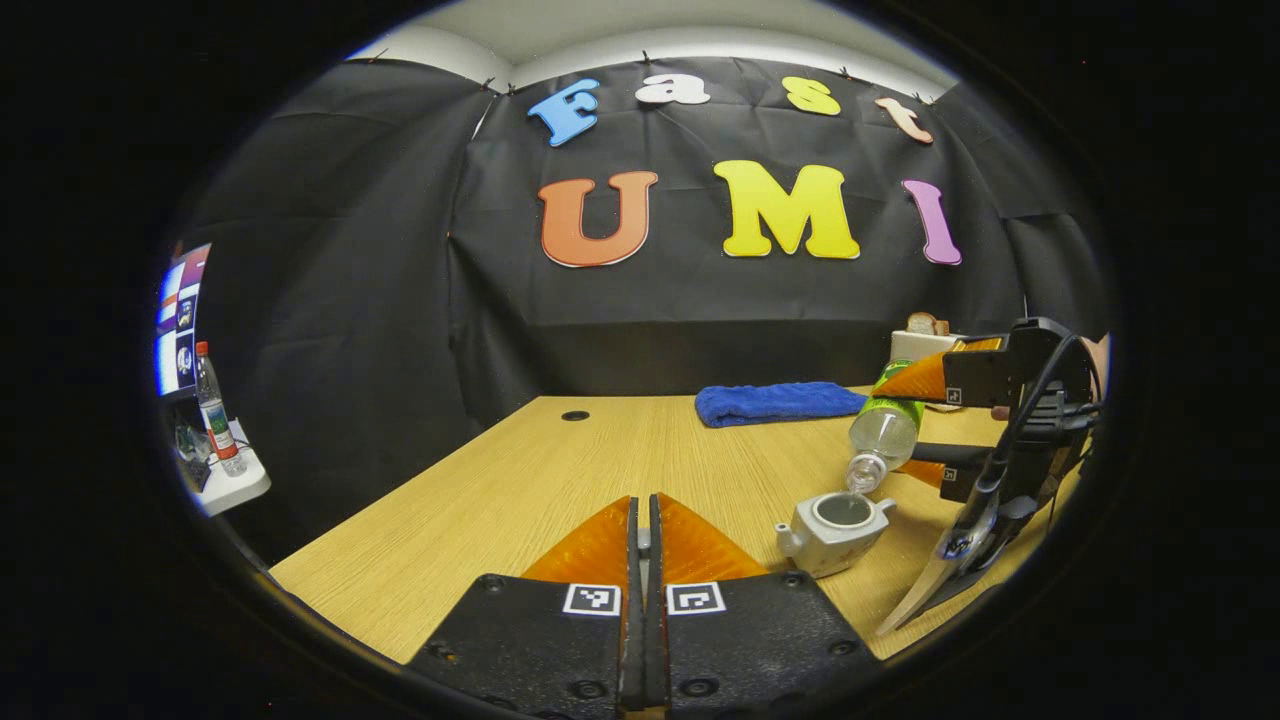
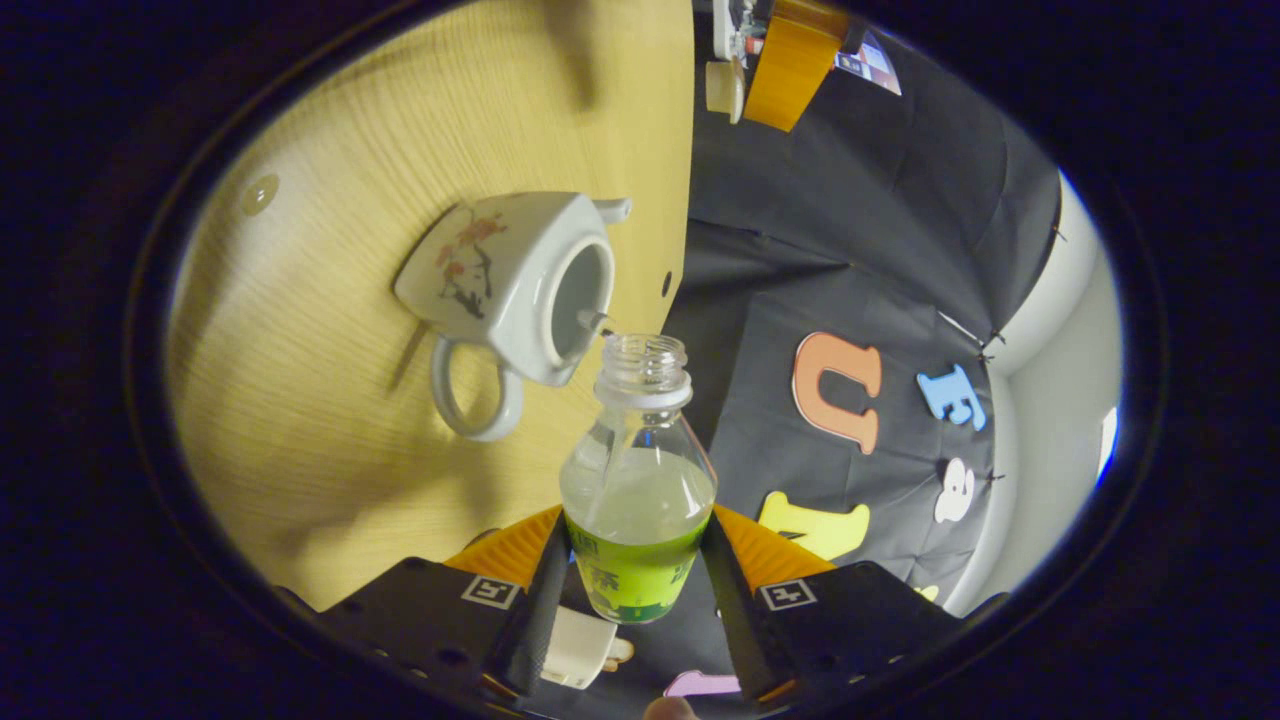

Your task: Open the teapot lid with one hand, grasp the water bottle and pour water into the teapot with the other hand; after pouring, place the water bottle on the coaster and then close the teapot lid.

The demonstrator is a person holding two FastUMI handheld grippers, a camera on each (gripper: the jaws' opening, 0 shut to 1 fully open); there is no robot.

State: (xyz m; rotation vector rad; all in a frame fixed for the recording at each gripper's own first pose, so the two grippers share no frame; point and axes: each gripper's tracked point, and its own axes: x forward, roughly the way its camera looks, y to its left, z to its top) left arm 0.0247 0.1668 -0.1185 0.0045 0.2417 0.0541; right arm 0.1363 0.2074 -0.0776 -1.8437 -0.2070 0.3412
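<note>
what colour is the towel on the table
Blue towel, best in the left gripper view.

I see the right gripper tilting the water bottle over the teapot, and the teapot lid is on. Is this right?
Not quite. The lid is off: the right gripper view shows the teapot with its mouth open. The rest holds: the right gripper tilts the water bottle toward it.
</note>
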